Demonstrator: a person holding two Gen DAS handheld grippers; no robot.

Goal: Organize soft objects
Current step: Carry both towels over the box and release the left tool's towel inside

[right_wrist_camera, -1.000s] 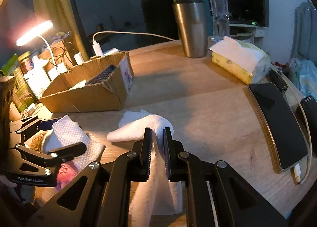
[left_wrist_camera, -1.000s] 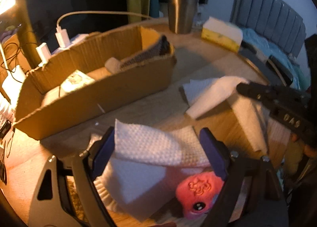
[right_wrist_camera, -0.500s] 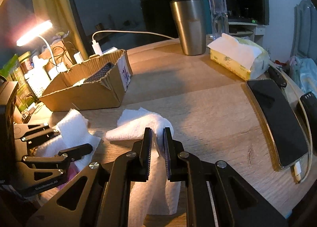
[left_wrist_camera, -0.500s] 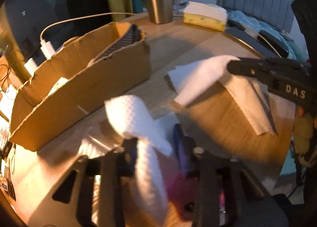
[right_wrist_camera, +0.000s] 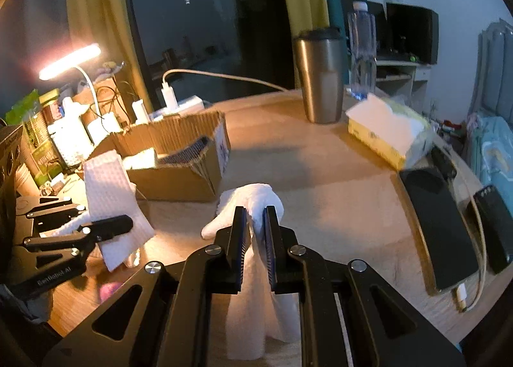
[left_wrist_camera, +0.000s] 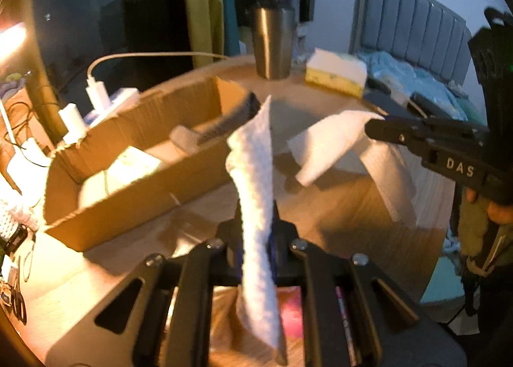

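My left gripper (left_wrist_camera: 256, 226) is shut on a white paper towel (left_wrist_camera: 255, 174) and holds it lifted above the wooden table (left_wrist_camera: 352, 226), near the cardboard box (left_wrist_camera: 141, 187). It also shows in the right wrist view (right_wrist_camera: 109, 193). My right gripper (right_wrist_camera: 255, 219) is shut on a second white paper towel (right_wrist_camera: 253, 197), which hangs down between the fingers; it shows in the left wrist view (left_wrist_camera: 330, 142). A pink soft toy (left_wrist_camera: 290, 312) lies on the table under the left gripper, mostly hidden.
The box holds a dark textured item (left_wrist_camera: 224, 120) and pale items. A steel tumbler (right_wrist_camera: 319, 78), water bottle (right_wrist_camera: 362, 49), tissue pack (right_wrist_camera: 384, 129), phones (right_wrist_camera: 439, 222) and cables sit at the back and right. A lamp (right_wrist_camera: 70, 60) and chargers stand on the left.
My left gripper has shut on the paper towel and lifted it off the pink toy and table. My right gripper still holds its towel, raised slightly.
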